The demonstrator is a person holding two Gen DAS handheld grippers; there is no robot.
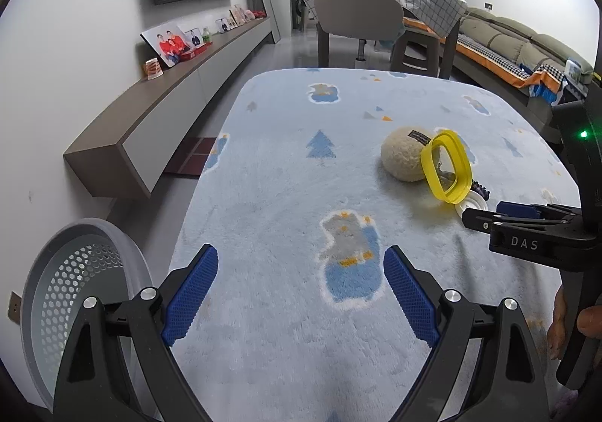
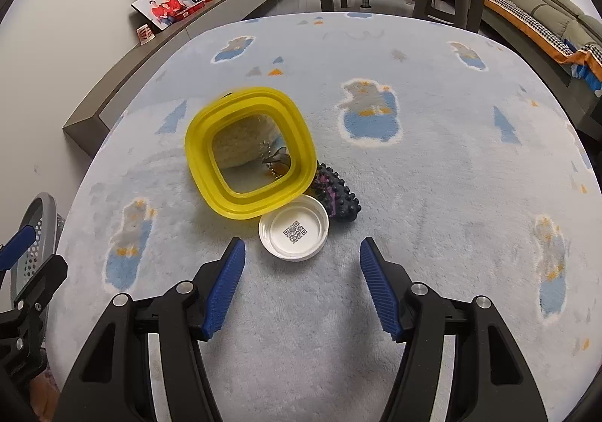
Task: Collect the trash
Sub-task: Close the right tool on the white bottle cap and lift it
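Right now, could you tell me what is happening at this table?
A person is collecting trash with two handheld grippers. The right gripper is open just short of a round white plastic lid, beside a yellow square plastic container. The left gripper is open and empty near a grey perforated bin.

Each claw is black plastic: the left claw (image 1: pixel 301 294) and right claw (image 2: pixel 303 283) carry blue ribbed pads and silver screw heads. The right one bears white "DAS" lettering and a green light. Bare skin of a hand (image 1: pixel 572 324) shows at its handle.
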